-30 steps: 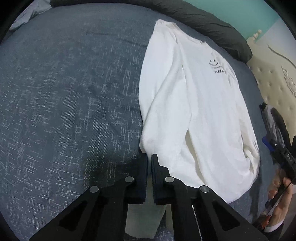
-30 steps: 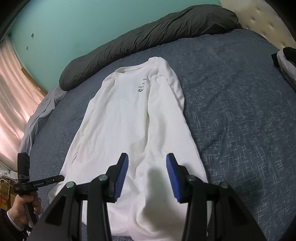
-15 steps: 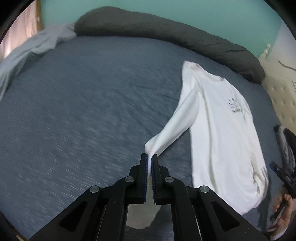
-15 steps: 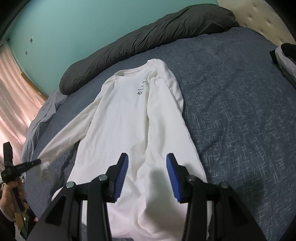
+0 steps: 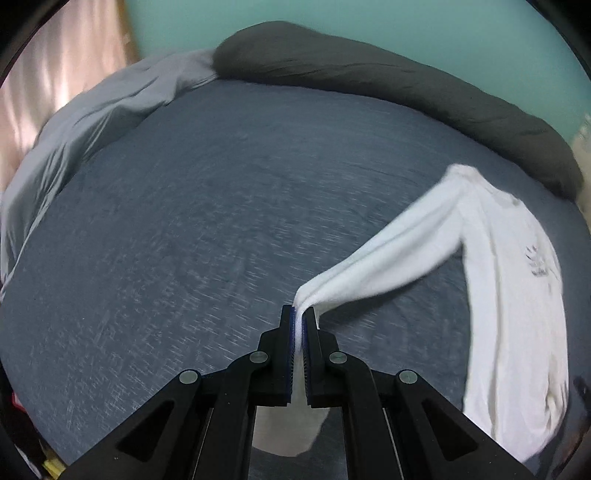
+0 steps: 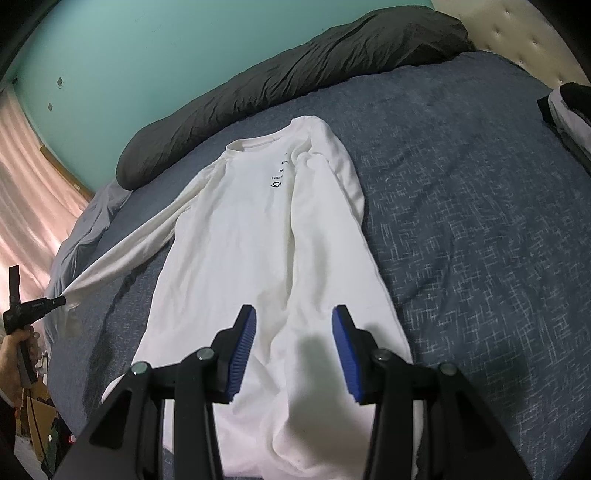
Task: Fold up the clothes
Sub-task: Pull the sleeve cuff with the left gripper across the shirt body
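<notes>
A white long-sleeved shirt (image 6: 255,236) with a small black print lies flat on the dark blue bedspread (image 6: 461,229). My left gripper (image 5: 298,317) is shut on the cuff of its left sleeve (image 5: 376,262), which stretches out sideways, lifted off the bed. In the right wrist view that sleeve (image 6: 122,258) runs to the left gripper (image 6: 61,302) at the far left, held by a hand. My right gripper (image 6: 291,325) hovers above the shirt's lower part, jaws apart with nothing between them. The other sleeve (image 6: 314,221) lies folded along the body.
A long dark grey bolster (image 6: 288,81) runs along the teal wall at the bed's far side. A light grey sheet (image 5: 85,122) is bunched at the left corner. Dark and white folded clothes (image 6: 569,110) sit at the right edge. A tufted headboard (image 6: 517,33) stands behind.
My left gripper has pulled the sleeve cuff up and out to the left, so the sleeve now stretches away from the shirt's body. The right gripper has stayed where it was.
</notes>
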The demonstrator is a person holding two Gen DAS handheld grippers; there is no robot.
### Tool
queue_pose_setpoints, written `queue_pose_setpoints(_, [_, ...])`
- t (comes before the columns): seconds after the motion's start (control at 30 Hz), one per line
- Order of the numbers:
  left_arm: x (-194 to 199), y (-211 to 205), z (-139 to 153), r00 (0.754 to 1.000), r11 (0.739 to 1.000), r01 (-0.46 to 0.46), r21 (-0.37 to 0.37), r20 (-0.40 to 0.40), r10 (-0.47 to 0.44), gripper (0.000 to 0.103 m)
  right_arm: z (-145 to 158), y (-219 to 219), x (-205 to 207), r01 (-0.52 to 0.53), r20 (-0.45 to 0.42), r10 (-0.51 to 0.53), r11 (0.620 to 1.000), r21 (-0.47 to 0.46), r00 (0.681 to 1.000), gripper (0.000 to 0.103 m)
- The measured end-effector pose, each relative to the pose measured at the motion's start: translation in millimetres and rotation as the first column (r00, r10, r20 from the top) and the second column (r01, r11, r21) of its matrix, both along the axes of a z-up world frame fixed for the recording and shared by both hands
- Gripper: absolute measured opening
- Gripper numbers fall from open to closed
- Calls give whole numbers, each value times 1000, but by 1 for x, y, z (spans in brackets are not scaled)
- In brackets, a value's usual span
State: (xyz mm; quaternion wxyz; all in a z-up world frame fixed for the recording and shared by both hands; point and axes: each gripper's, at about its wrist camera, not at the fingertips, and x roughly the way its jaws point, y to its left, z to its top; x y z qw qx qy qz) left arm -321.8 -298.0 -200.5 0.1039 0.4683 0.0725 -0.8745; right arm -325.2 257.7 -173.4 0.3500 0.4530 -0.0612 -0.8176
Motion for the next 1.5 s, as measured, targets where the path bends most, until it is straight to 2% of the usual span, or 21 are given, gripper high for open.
queue_pose_setpoints(0.2, [-13,-20,-15,998,998,-66,-25,17,66,4,-3,-5,1,-8,-1,8,1000,13,1000,44])
queue_pose_setpoints(0.3, [-18,-25,-26,997,997,-64,-50,38,66,4,-2,-5,1,-10,-4,10,1000,17,1000,44])
queue_pose_setpoints(0.4, [-19,-33,-33,997,997,-64,-41,50,66,4,-2,-5,1,-10,-8,11,1000,22,1000,44])
queue_pose_setpoints(0.63, [-8,-41,-56,994,994,-49,95,98,40,6,-6,-8,-1,-10,5,10,1000,26,1000,44])
queue_pose_setpoints(0.8, [1,-52,-62,995,973,-37,229,95,16,6,-7,-10,1,-15,5,14,1000,28,1000,44])
queue_pose_setpoints(0.9, [13,-54,-54,998,965,-29,261,69,12,12,-7,-8,0,-5,9,5,1000,22,1000,44])
queue_pose_setpoints(1.03, [29,-60,-44,999,955,-34,294,22,29,12,-8,-5,-2,3,24,-3,1000,8,1000,44])
queue_pose_setpoints(1.17, [35,-77,-42,997,963,-82,258,8,83,12,-9,-5,-3,9,27,-9,1000,7,1000,44])
queue_pose_setpoints(1.3, [34,-98,-55,988,952,-155,262,39,150,12,-8,-7,-1,4,24,-5,1000,9,1000,44])
queue_pose_setpoints(1.37, [31,-97,-67,988,950,-150,275,77,134,12,-8,-8,-1,5,24,-5,1000,8,1000,44])
queue_pose_setpoints(1.5, [29,-81,-79,992,963,-98,250,108,73,12,-10,-9,-2,3,27,-3,1000,13,1000,44])
